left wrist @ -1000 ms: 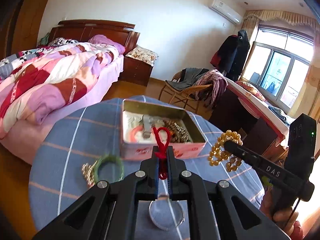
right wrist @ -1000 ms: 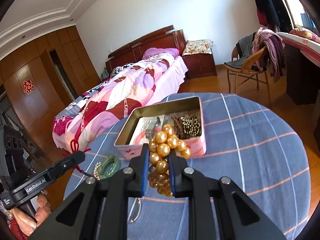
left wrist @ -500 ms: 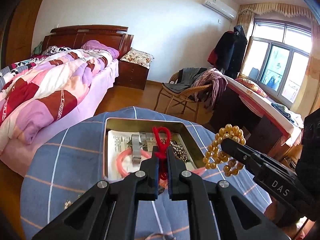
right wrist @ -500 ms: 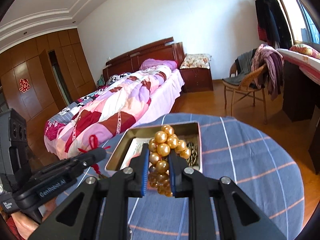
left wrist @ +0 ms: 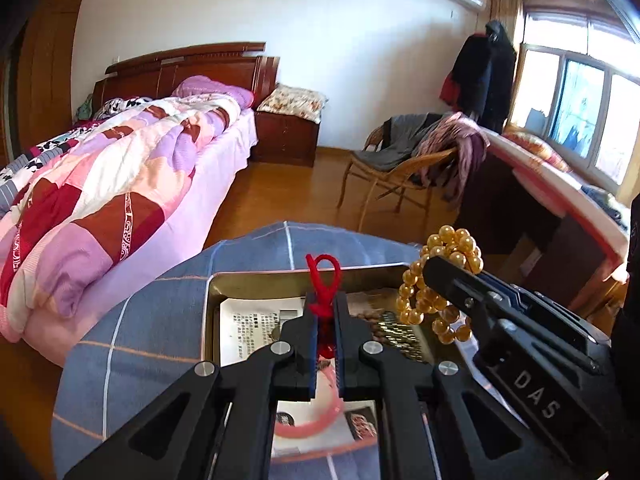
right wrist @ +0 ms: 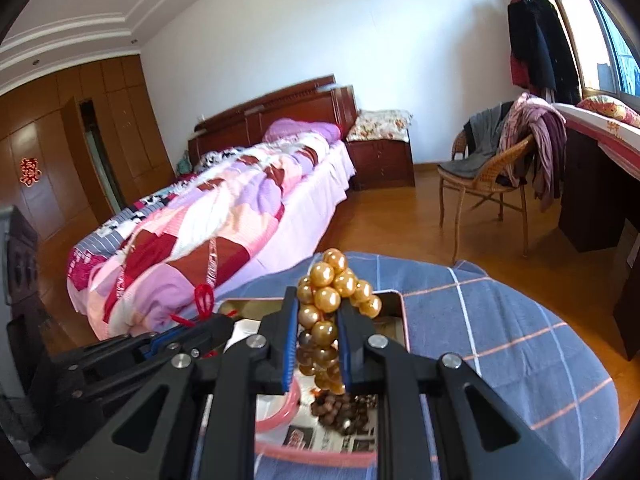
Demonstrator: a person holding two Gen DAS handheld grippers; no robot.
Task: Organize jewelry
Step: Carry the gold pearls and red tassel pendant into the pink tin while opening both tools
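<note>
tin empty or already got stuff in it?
Not empty. The open tin already holds a pink bangle, dark beads and printed paper.

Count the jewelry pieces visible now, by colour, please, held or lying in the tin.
Red: 1, red cord in the left tool
Gold: 1, gold bead string in the right tool
Pink: 1, pink bangle in the tin
Dark: 1, dark bead string
Total: 4

tongs [left wrist: 327, 300] 2 | tin [left wrist: 256, 280] 1 | gold bead strand [right wrist: 332, 292] 1 | red cord [left wrist: 323, 280] 1 | pink bangle [left wrist: 316, 424] 1
</note>
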